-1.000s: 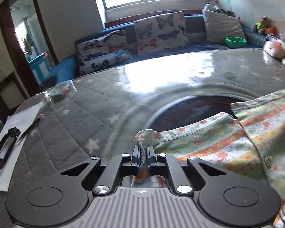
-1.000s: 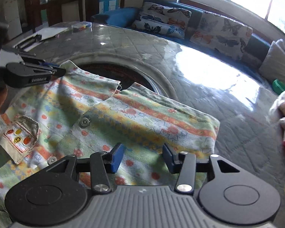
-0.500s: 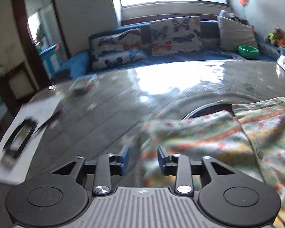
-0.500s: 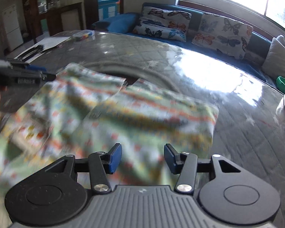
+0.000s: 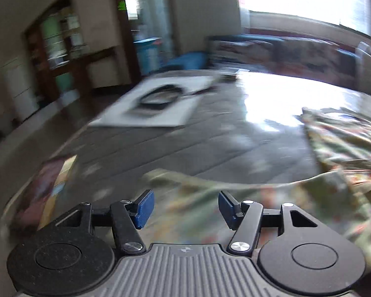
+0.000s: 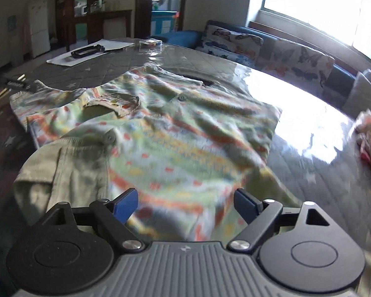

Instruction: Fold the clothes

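Left gripper (image 5: 185, 208): jaws spread wide, nothing between the blue pads; it hangs over a blurred edge of the shirt (image 6: 160, 128); that view is smeared, so whether the pads touch cloth cannot be told
Paper (image 6: 86, 53): white sheet at the table's far left corner; a black handle-shaped object (image 6: 86, 50) lies on it
Plastic box (image 6: 152, 44): small and clear, on the far edge just right of the paper
Shirt: striped and dotted in green, orange and yellow; spread on the middle of the table (image 6: 321, 178); front placket with buttons facing up; a small pocket (image 6: 113, 104) on its left half; one sleeve bunched at the near left
Right gripper (image 6: 186, 206): jaws wide apart and holding nothing, over the shirt's near hem
Sofa (image 6: 272, 52): butterfly cushions, beyond the table's far right edge
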